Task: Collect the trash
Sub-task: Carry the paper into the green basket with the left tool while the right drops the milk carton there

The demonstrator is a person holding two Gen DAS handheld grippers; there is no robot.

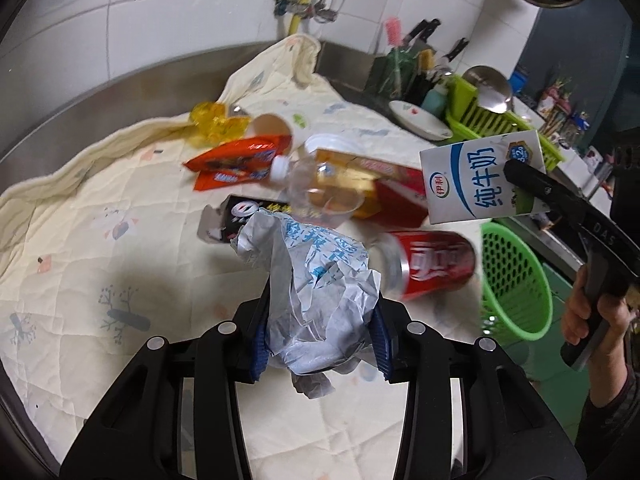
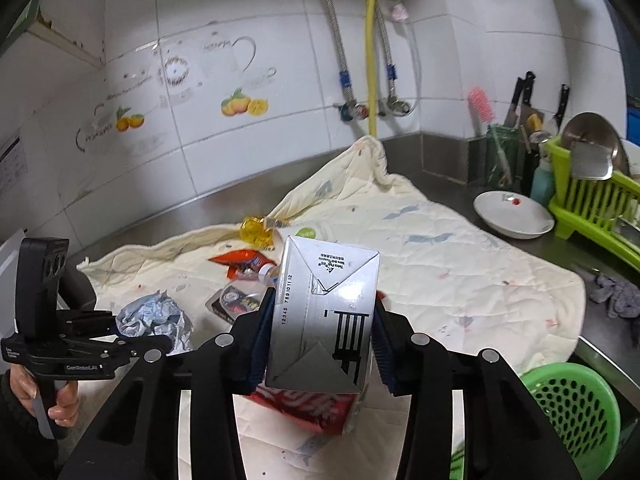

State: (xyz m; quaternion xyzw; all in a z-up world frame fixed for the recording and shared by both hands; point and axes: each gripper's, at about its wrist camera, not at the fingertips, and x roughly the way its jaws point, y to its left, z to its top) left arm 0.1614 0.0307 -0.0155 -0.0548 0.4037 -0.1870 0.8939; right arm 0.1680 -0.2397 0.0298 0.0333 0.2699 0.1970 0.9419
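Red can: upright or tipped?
Tipped. The red can lies on its side on the quilt, silver end facing left, beside the green basket.

looking down from the left wrist, close over the left gripper [image 1: 320, 340], across the cream quilted cloth [image 1: 80, 216] toward the green basket [image 1: 516, 280]. looking from the right wrist, close behind the right gripper [image 2: 320, 340], toward the tiled wall [image 2: 240, 40]. sharing the cloth, basket and green dish rack [image 2: 592, 208].
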